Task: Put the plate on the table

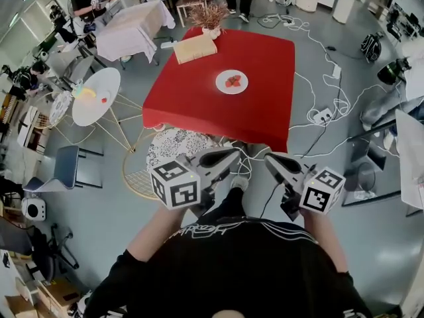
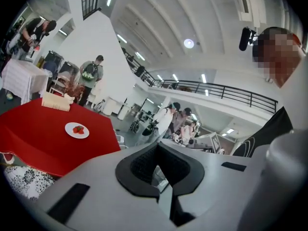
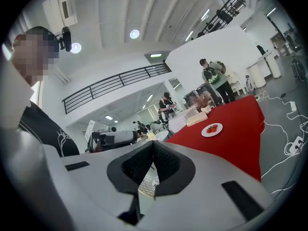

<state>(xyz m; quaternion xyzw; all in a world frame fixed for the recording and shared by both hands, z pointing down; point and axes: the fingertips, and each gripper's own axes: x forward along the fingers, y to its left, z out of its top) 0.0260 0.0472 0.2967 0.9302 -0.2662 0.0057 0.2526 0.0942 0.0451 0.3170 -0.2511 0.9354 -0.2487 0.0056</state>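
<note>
A white plate (image 1: 232,81) with red strawberries lies on the red-clothed table (image 1: 199,101), which stands well ahead of me. Both grippers are held close to my body, short of the table's near edge. My left gripper (image 1: 228,155) is shut, its jaws meeting with nothing between them. My right gripper (image 1: 272,159) is also shut and empty. In the left gripper view the plate (image 2: 77,130) rests on the table (image 2: 29,143) far to the left of the closed left gripper (image 2: 157,144). In the right gripper view the plate (image 3: 211,129) lies on the table (image 3: 238,141) beyond the closed right gripper (image 3: 153,142).
A tan box (image 1: 194,48) and a vase of dried plants (image 1: 209,17) sit at the table's far end. A round white side table (image 1: 96,96), a patterned round seat (image 1: 175,148) and a blue chair (image 1: 66,167) stand to the left. Cables (image 1: 321,114) trail across the floor on the right.
</note>
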